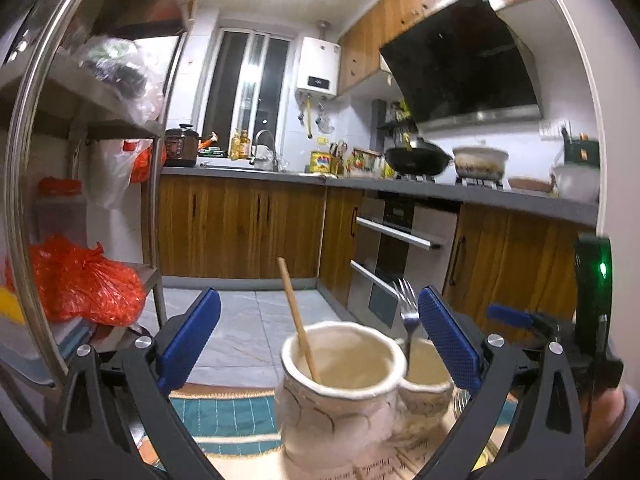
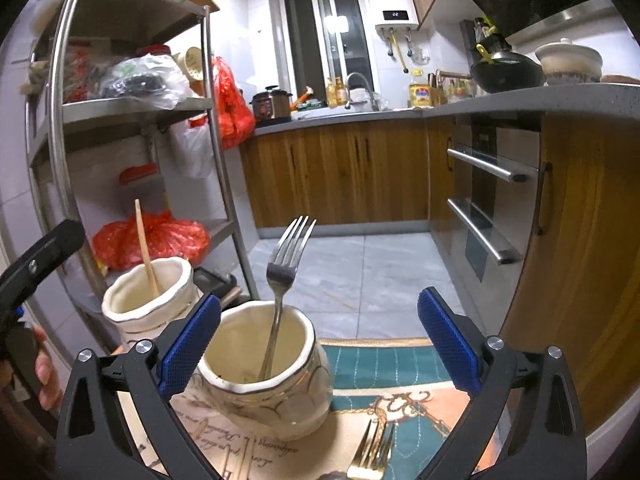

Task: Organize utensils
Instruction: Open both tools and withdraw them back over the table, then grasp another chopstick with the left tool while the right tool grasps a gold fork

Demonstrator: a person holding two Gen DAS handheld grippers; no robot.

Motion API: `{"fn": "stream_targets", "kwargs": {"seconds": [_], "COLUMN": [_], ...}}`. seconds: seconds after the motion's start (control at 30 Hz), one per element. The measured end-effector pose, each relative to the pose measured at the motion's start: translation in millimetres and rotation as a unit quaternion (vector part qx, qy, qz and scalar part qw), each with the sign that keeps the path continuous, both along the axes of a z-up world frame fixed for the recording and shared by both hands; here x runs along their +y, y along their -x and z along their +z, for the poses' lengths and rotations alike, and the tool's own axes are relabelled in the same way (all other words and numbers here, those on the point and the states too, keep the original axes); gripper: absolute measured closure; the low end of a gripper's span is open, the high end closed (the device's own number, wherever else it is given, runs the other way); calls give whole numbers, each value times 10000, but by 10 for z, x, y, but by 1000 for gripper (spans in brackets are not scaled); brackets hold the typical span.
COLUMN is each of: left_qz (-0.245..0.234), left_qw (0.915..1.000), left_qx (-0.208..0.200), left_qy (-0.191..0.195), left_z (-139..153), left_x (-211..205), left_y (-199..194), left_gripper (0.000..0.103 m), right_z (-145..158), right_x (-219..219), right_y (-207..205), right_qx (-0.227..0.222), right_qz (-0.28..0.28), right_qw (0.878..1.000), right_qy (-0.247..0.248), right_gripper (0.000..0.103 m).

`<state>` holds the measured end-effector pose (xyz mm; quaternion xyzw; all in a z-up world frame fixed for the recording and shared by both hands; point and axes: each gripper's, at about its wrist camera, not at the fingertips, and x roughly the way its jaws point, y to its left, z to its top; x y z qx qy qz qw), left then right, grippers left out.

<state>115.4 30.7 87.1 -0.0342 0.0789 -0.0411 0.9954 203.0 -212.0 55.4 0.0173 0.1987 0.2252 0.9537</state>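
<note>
Two cream ceramic jars stand side by side on a patterned mat. The left jar [image 1: 340,392] [image 2: 148,300] holds a wooden chopstick [image 1: 298,320] [image 2: 145,248] leaning up out of it. The right jar [image 2: 264,368] [image 1: 426,392] holds a silver fork [image 2: 282,284] [image 1: 408,320], tines up. My left gripper [image 1: 318,340] is open, its blue pads standing apart on either side of the left jar's mouth. My right gripper [image 2: 318,344] is open just behind the right jar, with nothing between its pads. More forks [image 2: 370,452] lie on the mat at the near edge.
A steel shelf rack [image 2: 212,120] with red plastic bags [image 2: 148,240] stands at the left. Wooden cabinets, an oven [image 2: 484,208] and a grey counter [image 2: 520,100] with a wok and pot run along the back and right. A tiled floor lies beyond the mat [image 2: 400,368].
</note>
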Motion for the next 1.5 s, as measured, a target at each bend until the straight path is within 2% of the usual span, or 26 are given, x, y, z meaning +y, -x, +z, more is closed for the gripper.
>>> {"fn": "stream_targets", "kwargs": {"seconds": [0.17, 0.4, 0.57, 0.63, 0.9, 1.13, 1.3, 1.5], "left_qz": [-115, -173, -228, -187, -178, -334, -464, -710], "left_qw": [9994, 9954, 9897, 9878, 9756, 9587, 9495, 9380], "left_qx": [265, 882, 1391, 1532, 2175, 2755, 2991, 3253], "left_qy": [-166, -320, -238, -222, -235, -618, -823, -968], "left_z": [-26, -219, -402, -456, -661, -859, -929, -984], "left_x": [-132, -224, -203, -195, -210, -321, -361, -442], "left_y": [205, 402, 479, 491, 510, 510, 543, 615], "left_gripper": [6, 6, 6, 6, 6, 6, 6, 7], "right_z": [67, 86, -47, -155, -427, -578, -630, -696], "right_x": [-69, -191, -337, -376, -447, -593, -710, -571], "right_y": [124, 264, 359, 406, 593, 632, 684, 698], "right_qx": [-42, 55, 436, 591, 1002, 1368, 1603, 1782], "right_qz": [-13, -142, -328, -324, -364, -630, -761, -575], "right_qw": [10000, 9999, 9983, 9977, 9938, 9854, 9796, 9744], "right_qy": [64, -14, -209, -114, 304, 789, 940, 1247], "right_gripper": [5, 5, 5, 5, 5, 5, 5, 6]}}
